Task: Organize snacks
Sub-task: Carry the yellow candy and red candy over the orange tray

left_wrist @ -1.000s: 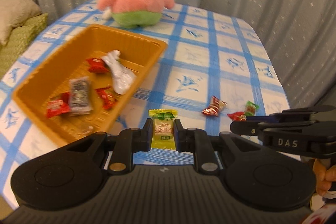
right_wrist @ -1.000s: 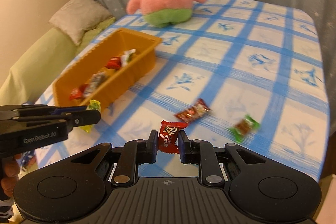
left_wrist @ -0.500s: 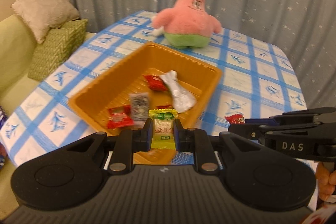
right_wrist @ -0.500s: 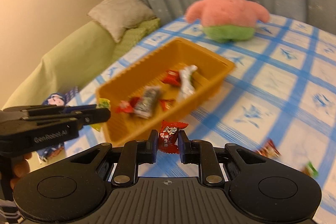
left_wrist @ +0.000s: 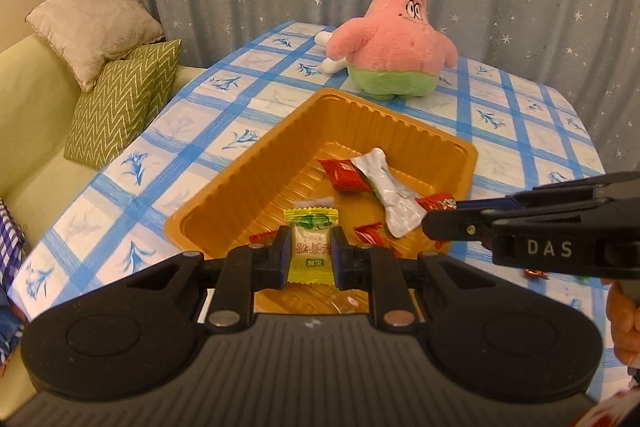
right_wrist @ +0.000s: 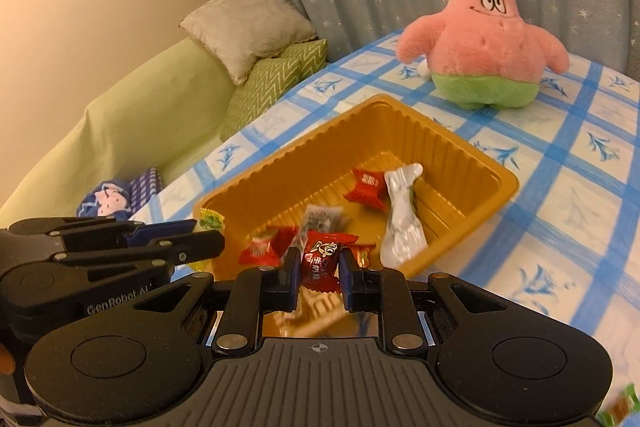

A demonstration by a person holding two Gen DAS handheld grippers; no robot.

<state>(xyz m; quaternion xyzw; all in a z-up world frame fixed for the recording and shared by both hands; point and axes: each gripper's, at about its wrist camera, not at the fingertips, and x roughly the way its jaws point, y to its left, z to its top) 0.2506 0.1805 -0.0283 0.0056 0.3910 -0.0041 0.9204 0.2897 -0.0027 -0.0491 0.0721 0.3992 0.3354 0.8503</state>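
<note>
Blue-checked tablecloth [left_wrist: 256,99], starred curtain behind. Orange snack tray [left_wrist: 256,171], several wrapped sweets inside. Left gripper [left_wrist: 310,253] clamps a yellow-green candy [left_wrist: 311,247]; right gripper [right_wrist: 319,273] clamps a red candy [right_wrist: 322,259]; both over the tray's near end. Advice: release low, one after the other, clear of the rim.

The left claw [left_wrist: 310,253] masks the near end of the orange tray [left_wrist: 256,163] and most of a red sweet [left_wrist: 260,237] there. At three o'clock a hand [left_wrist: 622,323] is cropped by the frame. From the right wrist, a dark packet [right_wrist: 322,219] blurs unreadably, and a green wrapper [right_wrist: 622,403] at five o'clock is cut off.
</note>
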